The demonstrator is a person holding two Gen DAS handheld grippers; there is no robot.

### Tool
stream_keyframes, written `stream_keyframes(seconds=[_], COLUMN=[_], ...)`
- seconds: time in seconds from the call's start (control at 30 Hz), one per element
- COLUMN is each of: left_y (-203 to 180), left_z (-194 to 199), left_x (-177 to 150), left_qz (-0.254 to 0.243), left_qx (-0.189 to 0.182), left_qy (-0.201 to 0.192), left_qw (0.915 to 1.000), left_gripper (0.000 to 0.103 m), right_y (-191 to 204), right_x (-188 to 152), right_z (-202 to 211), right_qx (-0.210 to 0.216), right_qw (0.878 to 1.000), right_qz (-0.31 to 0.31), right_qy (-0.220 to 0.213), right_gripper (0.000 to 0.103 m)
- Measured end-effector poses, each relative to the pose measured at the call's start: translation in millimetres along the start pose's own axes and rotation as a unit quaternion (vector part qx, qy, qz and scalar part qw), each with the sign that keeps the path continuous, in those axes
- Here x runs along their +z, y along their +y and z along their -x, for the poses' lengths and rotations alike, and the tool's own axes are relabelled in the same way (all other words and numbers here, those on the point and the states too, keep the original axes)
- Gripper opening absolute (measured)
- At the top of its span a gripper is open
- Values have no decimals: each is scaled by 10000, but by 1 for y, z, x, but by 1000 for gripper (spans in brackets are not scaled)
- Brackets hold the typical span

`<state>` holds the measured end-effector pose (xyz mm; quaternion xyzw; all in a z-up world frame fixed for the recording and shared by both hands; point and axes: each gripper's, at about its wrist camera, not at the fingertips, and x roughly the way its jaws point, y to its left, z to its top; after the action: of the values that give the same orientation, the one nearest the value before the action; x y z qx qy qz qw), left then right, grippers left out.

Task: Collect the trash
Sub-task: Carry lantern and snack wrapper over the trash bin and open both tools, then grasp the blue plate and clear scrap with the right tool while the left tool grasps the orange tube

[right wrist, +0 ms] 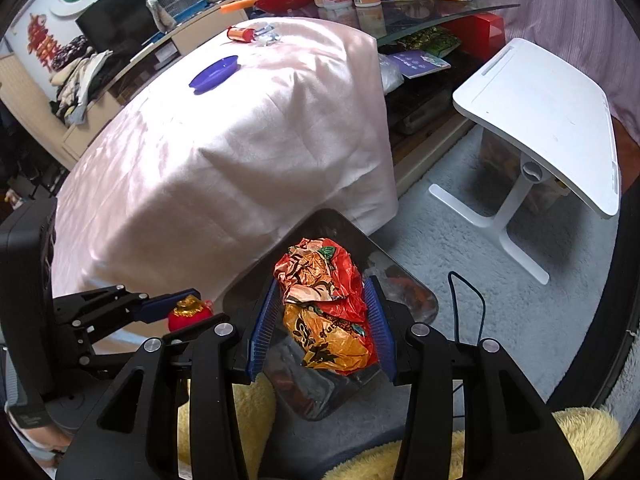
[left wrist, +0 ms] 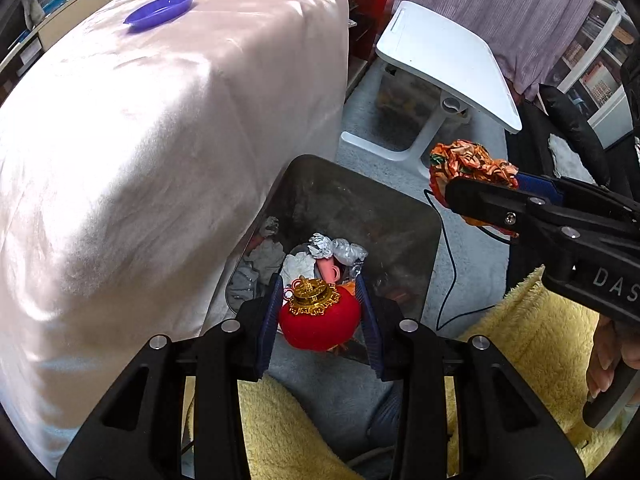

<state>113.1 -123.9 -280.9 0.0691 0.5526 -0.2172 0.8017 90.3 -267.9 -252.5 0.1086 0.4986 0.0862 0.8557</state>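
Left gripper (left wrist: 320,312): we clamp the round red velvet ornament with gold cap (left wrist: 318,320).
Right gripper (right wrist: 324,320): we pinch the crumpled red-orange plastic wrapper (right wrist: 324,312) above the dark trash bin (right wrist: 416,300).

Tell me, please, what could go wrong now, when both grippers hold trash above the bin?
1. The crumpled orange wrapper in the right gripper hangs near the trash bin edge in the left wrist view; released there, it might land on the grey carpet.
2. The red ornament in the left gripper is round, so it may roll off the piled trash inside.
3. The black cable beside the bin could snag.
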Motion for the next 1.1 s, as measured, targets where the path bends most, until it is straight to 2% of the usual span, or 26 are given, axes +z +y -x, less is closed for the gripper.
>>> stream_keyframes(seconds=[0.03, 0.13, 0.2, 0.3, 0.47, 0.57, 0.8, 1.0, 1.1], left_y=[1, 6, 9, 17, 31, 37, 67, 90, 103], left_z=[1, 4, 9, 20, 42, 57, 92, 113, 116], left_x=[1, 2, 4, 6, 10, 12, 19, 39, 51], left_qz=[10, 63, 88, 200, 312, 285, 511, 414, 478], left_qx=[-24, -33, 12, 141, 309, 473, 499, 885, 929], left_qy=[-1, -44, -102, -217, -399, -545, -931, -1327, -1420], left_qw=[10000, 10000, 9999, 9995, 9982, 9970, 9931, 9863, 9843], left_gripper=[36, 50, 62, 78, 88, 95, 95, 95, 95], right_y=[0, 1, 1, -3, -9, -8, 9, 28, 40], right_x=[3, 10, 14, 19, 25, 29, 50, 81, 100], right_z=[0, 2, 4, 10, 22, 32, 44, 42, 35], right_qx=[20, 48, 34, 17, -56, -130, -307, -403, -391], right_qw=[10000, 10000, 9999, 9997, 9988, 9978, 9946, 9915, 9903], right_qz=[-7, -26, -49, -139, -226, -158, 299, 601, 773], right_qy=[-27, -73, -109, -218, -423, -628, -947, -1081, -1090], right_gripper=[47, 53, 64, 74, 94, 98, 98, 98, 98])
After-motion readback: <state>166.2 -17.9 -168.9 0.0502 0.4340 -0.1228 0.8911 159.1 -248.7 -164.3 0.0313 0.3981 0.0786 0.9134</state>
